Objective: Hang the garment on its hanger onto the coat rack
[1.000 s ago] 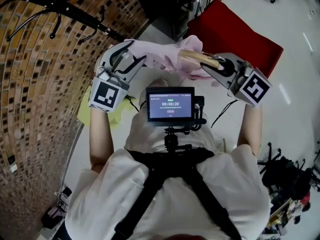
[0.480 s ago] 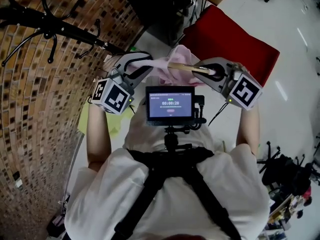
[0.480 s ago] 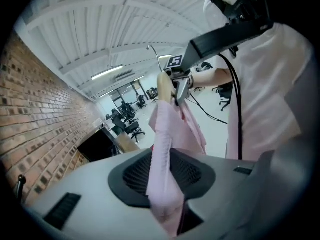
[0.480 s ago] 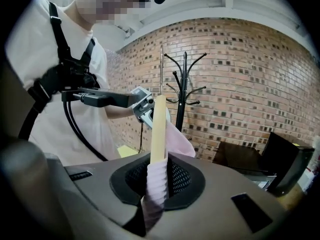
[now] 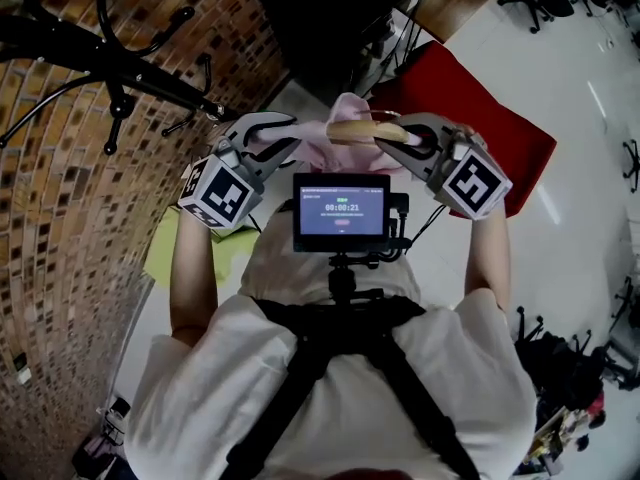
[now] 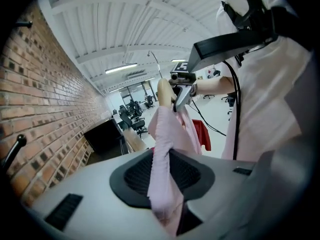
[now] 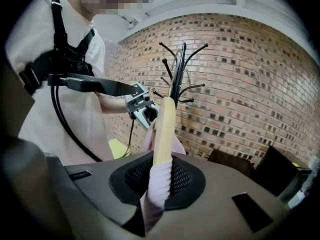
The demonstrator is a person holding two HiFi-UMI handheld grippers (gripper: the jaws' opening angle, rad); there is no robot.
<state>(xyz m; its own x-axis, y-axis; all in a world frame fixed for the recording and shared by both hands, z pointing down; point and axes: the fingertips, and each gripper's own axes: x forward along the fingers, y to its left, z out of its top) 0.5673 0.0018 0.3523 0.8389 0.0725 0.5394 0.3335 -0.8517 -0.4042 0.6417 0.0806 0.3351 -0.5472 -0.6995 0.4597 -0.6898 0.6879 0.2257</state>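
The left tongs have just been closing and now pinch a fold of the pink garment, which trails out from between the pads toward the other hand. The right tongs are pressed together on one end of the wooden hanger, with garment cloth caught in the same grip (wood and fabric pass through the jaws side by side).

Between the two, the garment on its hanger is held up in the air just in front of the person's chest, resting on nothing. The hanger's long axis runs left to right from one tongs to the other, roughly level, with its free end pointing left. I cannot make out its hook.

The coat rack stands far to the left against the brick wall, well apart from the load, and its curved pegs are bare.

By my reading, the pick-up is done and both grips look secure. What remains is carrying the load across to the rack, setting the hook over a peg, and letting go.
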